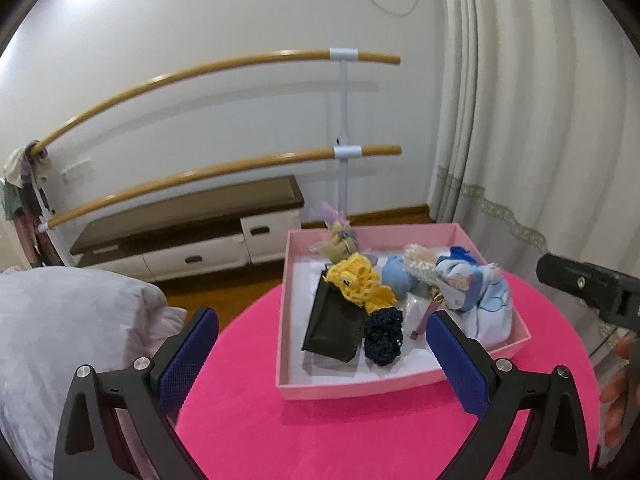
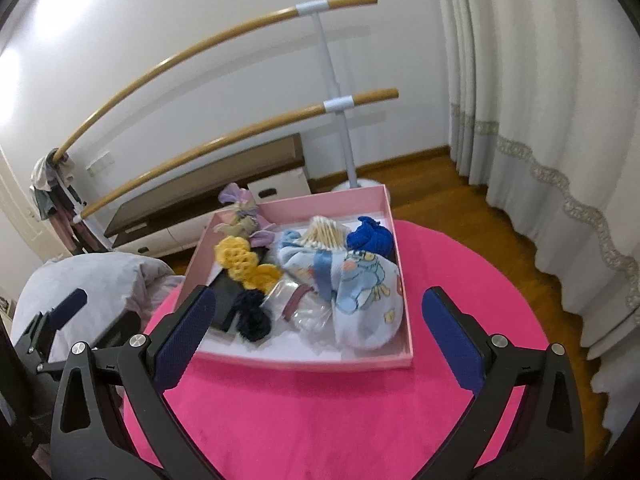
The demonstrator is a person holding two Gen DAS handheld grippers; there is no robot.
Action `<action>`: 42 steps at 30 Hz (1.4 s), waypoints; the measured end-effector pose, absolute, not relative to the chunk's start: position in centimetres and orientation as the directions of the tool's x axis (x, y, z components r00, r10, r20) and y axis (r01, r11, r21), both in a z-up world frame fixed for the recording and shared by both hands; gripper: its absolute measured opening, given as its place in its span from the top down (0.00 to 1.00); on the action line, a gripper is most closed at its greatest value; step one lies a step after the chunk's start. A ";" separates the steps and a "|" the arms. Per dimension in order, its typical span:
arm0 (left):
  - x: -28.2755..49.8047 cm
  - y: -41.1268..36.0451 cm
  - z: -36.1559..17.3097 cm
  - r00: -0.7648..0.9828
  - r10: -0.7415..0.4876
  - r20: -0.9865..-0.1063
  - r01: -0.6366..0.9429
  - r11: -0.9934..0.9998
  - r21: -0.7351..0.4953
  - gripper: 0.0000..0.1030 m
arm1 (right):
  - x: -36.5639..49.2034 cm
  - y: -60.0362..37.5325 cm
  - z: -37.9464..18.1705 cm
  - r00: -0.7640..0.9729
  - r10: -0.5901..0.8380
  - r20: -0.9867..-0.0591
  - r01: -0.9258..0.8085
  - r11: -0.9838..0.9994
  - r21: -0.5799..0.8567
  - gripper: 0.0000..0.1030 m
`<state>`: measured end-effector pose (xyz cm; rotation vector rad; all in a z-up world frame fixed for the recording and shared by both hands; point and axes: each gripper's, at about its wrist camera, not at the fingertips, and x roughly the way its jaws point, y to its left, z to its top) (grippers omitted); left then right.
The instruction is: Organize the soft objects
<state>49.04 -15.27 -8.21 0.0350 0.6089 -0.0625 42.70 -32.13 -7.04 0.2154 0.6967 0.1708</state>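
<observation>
A shallow pink box [image 1: 400,384] [image 2: 304,360] sits on a round table with a hot-pink cover [image 1: 320,432] [image 2: 320,420]. Inside lie a yellow crochet piece [image 1: 360,284] [image 2: 244,264], a dark navy crochet piece [image 1: 384,336] [image 2: 252,316], a black pouch [image 1: 332,328], light blue printed cloth [image 1: 488,300] [image 2: 364,292], a royal blue bundle [image 2: 370,236], cotton swabs [image 2: 324,232] and a lilac bow trinket [image 1: 340,236] [image 2: 240,208]. My left gripper [image 1: 322,344] stands open before the box, nothing between its pads. My right gripper [image 2: 320,320] is open too, empty, in front of the box's near wall.
A grey pillow [image 1: 68,328] [image 2: 96,280] lies left of the table. Behind stand a two-rail wooden barre [image 1: 224,172], a low cabinet [image 1: 192,236] and white curtains [image 2: 540,120]. The other gripper [image 1: 592,292] [image 2: 60,320] shows at each view's edge, and a hand [image 1: 616,396] at the right.
</observation>
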 end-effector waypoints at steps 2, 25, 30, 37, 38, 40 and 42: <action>47.0 -15.0 -7.4 0.831 -0.044 -0.555 0.065 0.998 0.017 0.00 | 40.8 -31.9 -6.4 0.768 0.224 -0.600 -0.087 0.965 0.249 0.00; 19.8 -11.8 -3.8 0.928 -0.010 -0.372 0.003 1.000 -0.019 0.00 | 17.1 -30.2 -1.6 0.927 0.049 -0.371 -0.011 0.995 0.104 0.00; 16.0 -12.4 -3.1 0.934 0.010 -0.356 -0.016 1.000 -0.015 0.00 | 14.5 -29.4 -1.1 0.939 0.037 -0.341 -0.012 0.997 0.076 0.00; 12.8 -13.2 -2.2 0.944 0.020 -0.328 -0.026 1.000 -0.014 0.00 | 13.3 -28.6 -1.0 0.943 0.036 -0.330 -0.018 0.998 0.059 0.00; 12.4 -13.1 -2.1 0.946 0.023 -0.324 -0.029 1.000 -0.013 0.00 | 13.2 -28.6 -0.9 0.945 0.036 -0.326 -0.017 0.998 0.061 0.00; 12.1 -12.9 -2.0 0.946 0.023 -0.322 -0.031 0.999 -0.019 0.00 | 13.0 -28.6 -0.9 0.945 0.034 -0.325 -0.014 0.998 0.064 0.00; 12.1 -12.8 -2.0 0.946 0.021 -0.324 -0.031 0.999 -0.026 0.00 | 13.0 -28.7 -1.0 0.946 0.029 -0.323 -0.009 0.998 0.062 0.00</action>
